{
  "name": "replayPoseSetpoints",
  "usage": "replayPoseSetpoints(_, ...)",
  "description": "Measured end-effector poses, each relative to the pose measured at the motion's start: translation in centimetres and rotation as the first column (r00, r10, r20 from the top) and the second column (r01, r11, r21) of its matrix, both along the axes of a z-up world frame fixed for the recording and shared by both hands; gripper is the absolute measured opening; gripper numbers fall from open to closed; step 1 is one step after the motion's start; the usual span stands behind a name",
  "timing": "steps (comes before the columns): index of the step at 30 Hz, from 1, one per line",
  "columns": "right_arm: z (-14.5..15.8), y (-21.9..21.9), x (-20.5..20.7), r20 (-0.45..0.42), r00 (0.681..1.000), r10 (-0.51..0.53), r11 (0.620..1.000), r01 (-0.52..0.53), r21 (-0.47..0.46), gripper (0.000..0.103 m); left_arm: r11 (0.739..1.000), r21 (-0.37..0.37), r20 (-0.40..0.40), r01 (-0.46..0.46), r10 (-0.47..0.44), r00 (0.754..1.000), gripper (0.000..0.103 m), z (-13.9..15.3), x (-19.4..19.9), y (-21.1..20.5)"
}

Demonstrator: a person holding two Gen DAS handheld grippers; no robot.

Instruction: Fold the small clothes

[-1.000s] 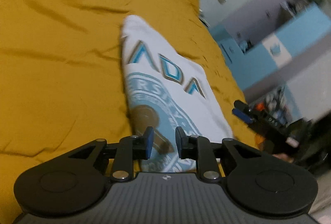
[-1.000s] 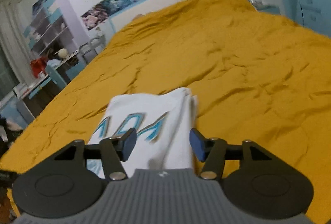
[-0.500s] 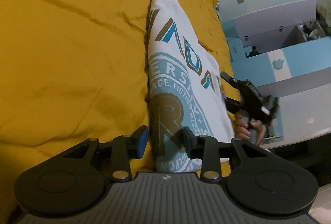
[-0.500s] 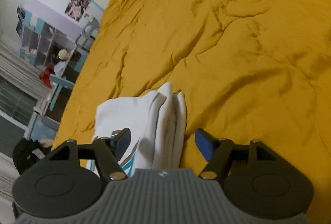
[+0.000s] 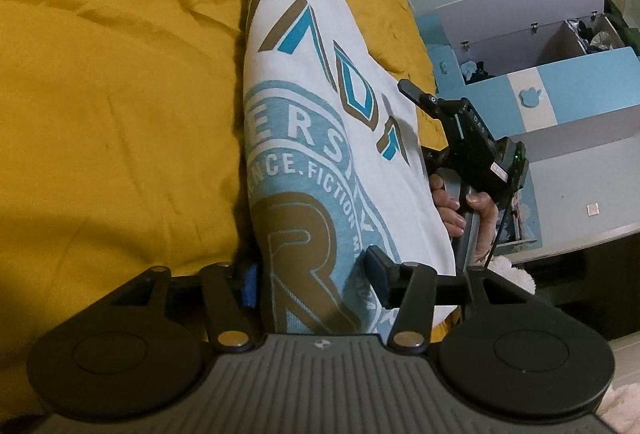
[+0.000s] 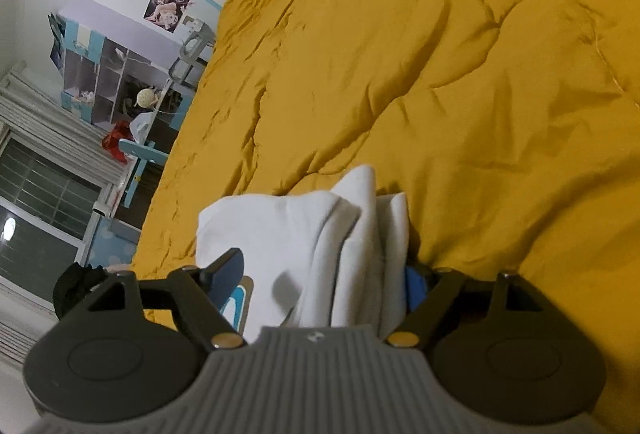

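Observation:
A folded white T-shirt with a teal and brown print lies on the mustard-yellow bedspread. My left gripper is open, its fingers straddling the near end of the shirt. My right gripper is open around the stacked white edge of the shirt at its other end. The right gripper also shows in the left wrist view, held by a hand at the shirt's far right side.
The bedspread stretches wide and wrinkled beyond the shirt. Blue and white cabinets stand past the bed edge in the left wrist view. A shelf unit, a desk and a window are off the bed's left side.
Both grippers have moved in over the ends of the shirt and both have opened wider. The shirt now lies between each pair of fingers.

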State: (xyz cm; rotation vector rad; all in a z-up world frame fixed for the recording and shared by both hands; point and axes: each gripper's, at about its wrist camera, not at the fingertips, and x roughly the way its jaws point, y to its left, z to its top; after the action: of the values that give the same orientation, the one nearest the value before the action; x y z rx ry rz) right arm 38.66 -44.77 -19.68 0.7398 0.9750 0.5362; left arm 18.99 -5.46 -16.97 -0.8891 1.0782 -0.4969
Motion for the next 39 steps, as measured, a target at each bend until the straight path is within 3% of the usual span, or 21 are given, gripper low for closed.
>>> replayPoseSetpoints(13, 0.7, 1.2, 0.0, -0.016, 1.000, 0.003, 0.999, -0.004, -0.040, 0.075, 1.000, -0.002, 0.010, -0.004, 0.004, 1.000, 0.058, 0.6, -1.8, 1.2)
replayPoseSetpoints(19, 0.4, 0.7, 0.5, -0.026, 0.999, 0.034, 0.999, -0.034, -0.015, 0.075, 0.987, -0.139, -0.090, -0.084, 0.072, 0.993, 0.057, -1.0, -1.0, 2.3)
replayPoseSetpoints(23, 0.0, 1.0, 0.8, -0.015, 0.999, 0.049, 0.999, -0.049, -0.014, 0.082, 0.977, -0.205, -0.139, -0.064, 0.036, 0.990, 0.058, -2.9, 1.4, 0.4)
replayPoseSetpoints(26, 0.0, 1.7, 1.0, -0.004, 0.999, 0.055, 0.998, -0.055, -0.036, 0.083, 0.954, -0.295, -0.182, -0.053, -0.002, 0.983, 0.058, -4.6, 3.4, -0.9)
replayPoseSetpoints(29, 0.0, 2.1, 1.0, 0.001, 0.999, 0.054, 0.997, -0.054, -0.048, 0.083, 0.940, -0.339, -0.209, -0.039, -0.035, 0.977, 0.058, -5.1, 4.7, -1.6)
replayPoseSetpoints(30, 0.1, 2.1, 0.9, 0.007, 0.999, 0.047, 0.997, -0.046, -0.057, 0.081, 0.940, -0.339, -0.207, -0.034, -0.039, 0.978, 0.057, -4.8, 4.8, -1.6)
replayPoseSetpoints(31, 0.2, 2.2, 0.7, 0.011, 0.999, 0.036, 0.996, -0.035, -0.077, 0.065, 0.942, -0.334, -0.191, -0.022, -0.045, 0.980, 0.056, -4.5, 4.7, -1.6)
replayPoseSetpoints(32, 0.3, 2.3, 0.7, 0.001, 1.000, 0.030, 0.994, -0.030, -0.104, 0.039, 0.945, -0.326, -0.176, -0.019, -0.041, 0.984, 0.053, -4.2, 4.5, -1.8)
replayPoseSetpoints(36, 1.3, 2.8, 0.2, 0.018, 0.999, 0.033, 0.989, -0.030, -0.141, 0.032, 0.954, -0.299, -0.116, -0.011, -0.024, 0.993, 0.036, -3.4, 4.0, -1.7)
replayPoseSetpoints(39, 3.2, 3.5, 0.0, 0.045, 0.999, 0.029, 0.988, -0.022, -0.155, 0.030, 0.951, -0.310, -0.093, -0.011, -0.019, 0.995, 0.031, -2.9, 4.3, -1.3)
